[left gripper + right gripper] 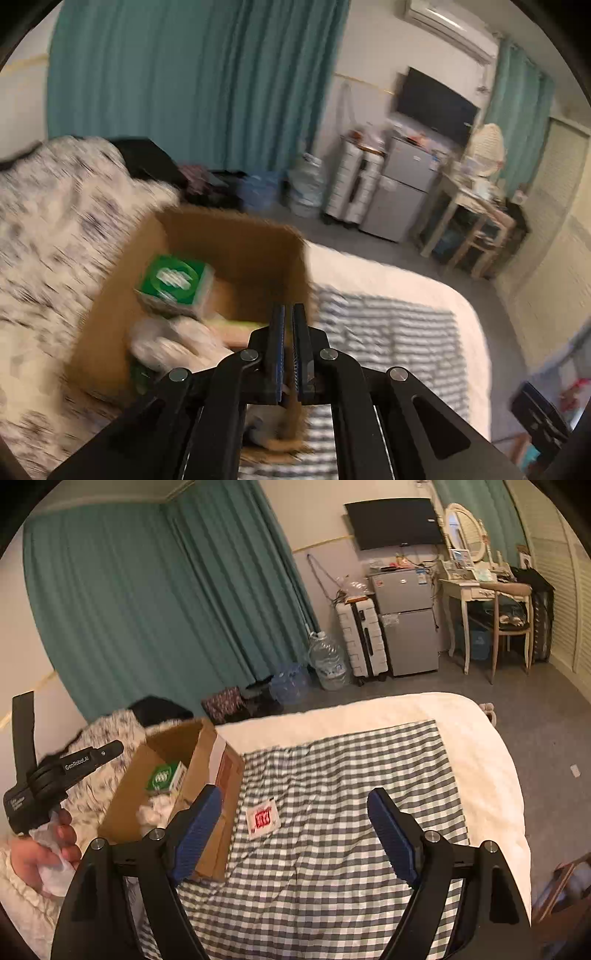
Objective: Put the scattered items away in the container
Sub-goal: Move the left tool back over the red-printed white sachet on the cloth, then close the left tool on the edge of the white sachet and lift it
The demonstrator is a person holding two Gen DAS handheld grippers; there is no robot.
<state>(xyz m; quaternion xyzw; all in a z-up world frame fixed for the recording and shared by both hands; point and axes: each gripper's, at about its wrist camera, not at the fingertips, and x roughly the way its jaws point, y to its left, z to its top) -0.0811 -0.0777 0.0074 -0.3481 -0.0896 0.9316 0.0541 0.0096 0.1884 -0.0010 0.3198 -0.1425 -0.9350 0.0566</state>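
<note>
An open cardboard box stands on the bed. In it lie a green-and-white carton and crumpled white things. My left gripper hangs over the box's near right edge with its jaws almost together and nothing between them; that view is blurred. My right gripper is open and empty above the checked cloth. A small white packet with red print lies on the cloth, just right of the box and a little beyond my right gripper's left finger.
A patterned quilt lies left of the box. The bed's white cover ends at a rounded far corner. Beyond it, on the floor, stand water bottles, a white suitcase, a small fridge and a dressing table with chair.
</note>
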